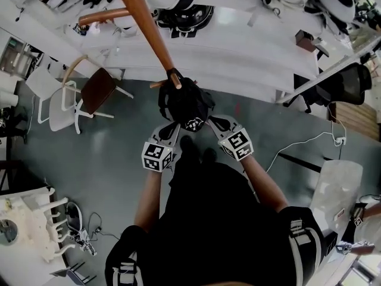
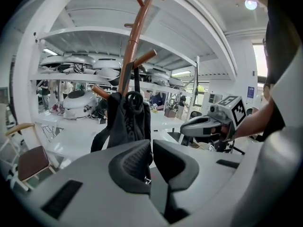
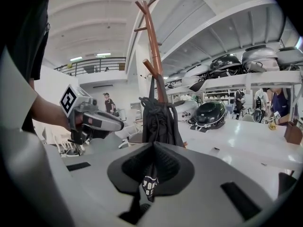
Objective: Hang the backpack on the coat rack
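"Hanging up now, is it? How many bags?"

"One. A single black backpack (image 1: 186,103) hangs against the one brown coat rack (image 1: 143,22), its top loop over one peg (image 2: 144,58). In the head view it sits at 12 o'clock from the person's chest, and the pole slants away from it toward 11 o'clock."

"And the two tools?"

"Both are on it. The left gripper (image 2: 151,148) reaches the backpack's lower edge from 7 o'clock, the right gripper (image 3: 152,148) from 5 o'clock. Each carries one marker cube, so two cubes show."

"Are the jaws spread?"

"No. The left pair is pressed together, with a thin fold of the backpack's dark fabric pinched in the slit between them. The right pair is also pressed tight, nipping a strip of the backpack with one small white-printed tag (image 3: 150,187) dangling below at 6 o'clock."

"Anything else nearby?"

"Two chairs on the grey floor, at 9 o'clock from the backpack: one with a brown seat (image 1: 98,89) and one white (image 1: 56,106), just beside each other."

"Other pegs?"

"Several branch off higher on the pole; I cannot count them surely."
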Motion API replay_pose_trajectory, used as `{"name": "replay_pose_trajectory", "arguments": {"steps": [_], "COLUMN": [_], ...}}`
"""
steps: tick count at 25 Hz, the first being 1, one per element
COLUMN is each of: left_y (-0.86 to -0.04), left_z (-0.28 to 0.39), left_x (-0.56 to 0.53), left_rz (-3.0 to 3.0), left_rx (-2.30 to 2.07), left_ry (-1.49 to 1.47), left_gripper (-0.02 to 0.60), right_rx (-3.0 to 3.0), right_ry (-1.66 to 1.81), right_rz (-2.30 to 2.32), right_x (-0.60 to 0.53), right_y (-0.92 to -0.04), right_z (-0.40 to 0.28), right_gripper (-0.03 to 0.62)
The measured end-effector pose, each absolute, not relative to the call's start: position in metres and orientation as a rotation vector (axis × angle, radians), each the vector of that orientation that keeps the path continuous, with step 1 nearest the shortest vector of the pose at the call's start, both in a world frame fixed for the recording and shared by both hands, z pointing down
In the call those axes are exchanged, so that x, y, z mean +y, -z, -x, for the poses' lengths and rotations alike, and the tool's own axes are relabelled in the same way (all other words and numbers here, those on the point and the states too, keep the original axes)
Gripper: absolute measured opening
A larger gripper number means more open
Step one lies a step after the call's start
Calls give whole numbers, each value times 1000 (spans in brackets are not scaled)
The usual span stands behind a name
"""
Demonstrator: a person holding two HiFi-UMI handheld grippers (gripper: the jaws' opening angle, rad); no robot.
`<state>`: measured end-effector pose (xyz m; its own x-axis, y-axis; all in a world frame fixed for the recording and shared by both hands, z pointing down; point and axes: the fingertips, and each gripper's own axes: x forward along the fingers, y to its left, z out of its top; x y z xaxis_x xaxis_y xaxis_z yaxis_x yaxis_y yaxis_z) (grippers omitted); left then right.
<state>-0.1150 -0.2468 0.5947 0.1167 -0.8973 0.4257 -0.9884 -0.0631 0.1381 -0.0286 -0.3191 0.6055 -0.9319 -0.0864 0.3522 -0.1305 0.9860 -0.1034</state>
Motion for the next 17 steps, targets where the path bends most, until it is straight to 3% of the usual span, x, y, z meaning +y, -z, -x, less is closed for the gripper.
{"name": "replay_pose_trajectory", "arguments": {"steps": [17], "left_y": [-596], "left_z": [83], "left_x": [-257], "left_rz": [-2072], "left_rx": [-1774], "left_ry": [-339], "left_gripper": [38], "right_rx": [-2741], "right_ry": [-224], "right_rz": [-214], "right_x": [-305], "right_y": [-612], "right_z": [-4], "right_gripper": [15]}}
